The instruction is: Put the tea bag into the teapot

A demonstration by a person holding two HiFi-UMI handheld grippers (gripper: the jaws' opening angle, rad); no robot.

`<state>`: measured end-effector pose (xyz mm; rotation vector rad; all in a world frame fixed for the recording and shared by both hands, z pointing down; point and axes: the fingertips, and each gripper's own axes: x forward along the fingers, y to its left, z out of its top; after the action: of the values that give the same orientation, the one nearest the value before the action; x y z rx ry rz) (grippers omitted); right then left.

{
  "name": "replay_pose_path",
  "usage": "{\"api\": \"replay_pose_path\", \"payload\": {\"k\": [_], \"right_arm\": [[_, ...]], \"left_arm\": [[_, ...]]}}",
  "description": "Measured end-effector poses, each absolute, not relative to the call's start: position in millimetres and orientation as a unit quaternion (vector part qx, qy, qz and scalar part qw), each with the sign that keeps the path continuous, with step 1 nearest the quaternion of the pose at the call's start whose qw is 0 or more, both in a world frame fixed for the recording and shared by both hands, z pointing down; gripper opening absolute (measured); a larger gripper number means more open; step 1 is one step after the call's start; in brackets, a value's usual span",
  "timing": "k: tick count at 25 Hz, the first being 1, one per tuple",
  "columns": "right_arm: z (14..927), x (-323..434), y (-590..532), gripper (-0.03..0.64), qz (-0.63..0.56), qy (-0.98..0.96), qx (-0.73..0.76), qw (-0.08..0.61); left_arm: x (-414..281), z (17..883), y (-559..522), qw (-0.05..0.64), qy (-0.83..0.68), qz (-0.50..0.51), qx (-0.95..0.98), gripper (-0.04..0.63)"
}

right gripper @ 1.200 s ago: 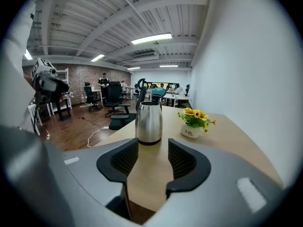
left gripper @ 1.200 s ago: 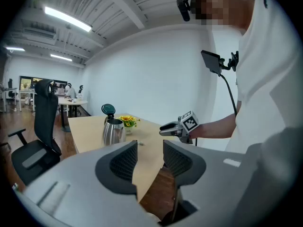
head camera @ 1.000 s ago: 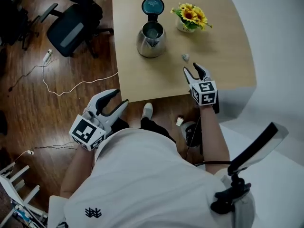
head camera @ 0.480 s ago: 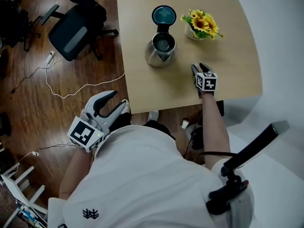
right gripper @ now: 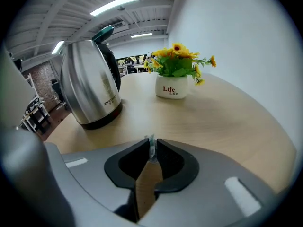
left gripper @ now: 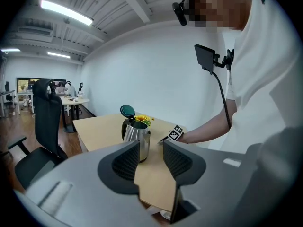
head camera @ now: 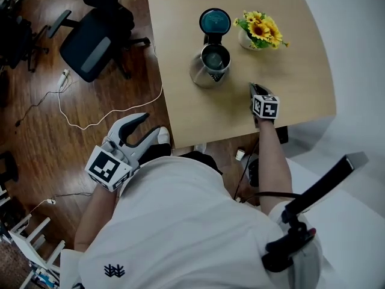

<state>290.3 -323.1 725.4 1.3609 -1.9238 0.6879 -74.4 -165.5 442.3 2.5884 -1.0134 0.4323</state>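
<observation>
- My right tongs are pressed together low on the worktop, pinching the tea bag. Only a thin pale sliver of it shows between the tips, so I judge the hold to be shallow.
- From my head camera the bag is hidden under the right tongs, which sit just in front of the teapot and near the flower pot.
- My left tongs are spread with nothing between them, held out over the floor and well apart from the worktop.
- The step in hand is the lift. I'd hold the squeeze firm and raise the bag straight up, slowly, so the thin edge doesn't slide out.
- The teapot's lid is tipped back and the mouth is open, so no lid work is needed. I'd carry the bag high enough to clear the rim and come in from my side, away from the flowers.
- I'd let go only once the bag hangs squarely over the opening, because a light bag can cling to the tips or catch on the rim.
</observation>
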Motion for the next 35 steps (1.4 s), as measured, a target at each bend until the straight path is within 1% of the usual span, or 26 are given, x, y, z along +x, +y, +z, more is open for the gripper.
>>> {"api": "replay_pose_path", "payload": {"k": [5,9,15,18,21,26,35], "right_arm": [[679,280,-319,0.049,0.243,-0.750,0.531,0.311],[615,263,-312,0.049,0.214,-0.767,0.530,0.291],[523,218,-315,0.049,0.149,-0.809,0.499,0.272],[492,186,-323,0.049,0.121,-0.830,0.479,0.261],[477,156,-329,0.049,0.106,-0.846,0.455,0.255],[478,119,-340,0.049,0.090,-0.861,0.424,0.267],[513,89,-359,0.051,0.087,-0.861,0.398,0.304]], "left_arm": [[-77,439,-175,0.142,-0.340,0.133,0.920,0.146],[-78,428,-174,0.135,-0.324,0.119,0.929,0.146],[-72,424,-178,0.128,-0.309,0.110,0.936,0.146],[-69,423,-178,0.126,-0.305,0.106,0.938,0.146],[-72,428,-175,0.131,-0.308,0.103,0.937,0.146],[-89,429,-171,0.136,-0.325,0.098,0.931,0.146],[-121,440,-158,0.153,-0.358,0.098,0.916,0.147]]}}
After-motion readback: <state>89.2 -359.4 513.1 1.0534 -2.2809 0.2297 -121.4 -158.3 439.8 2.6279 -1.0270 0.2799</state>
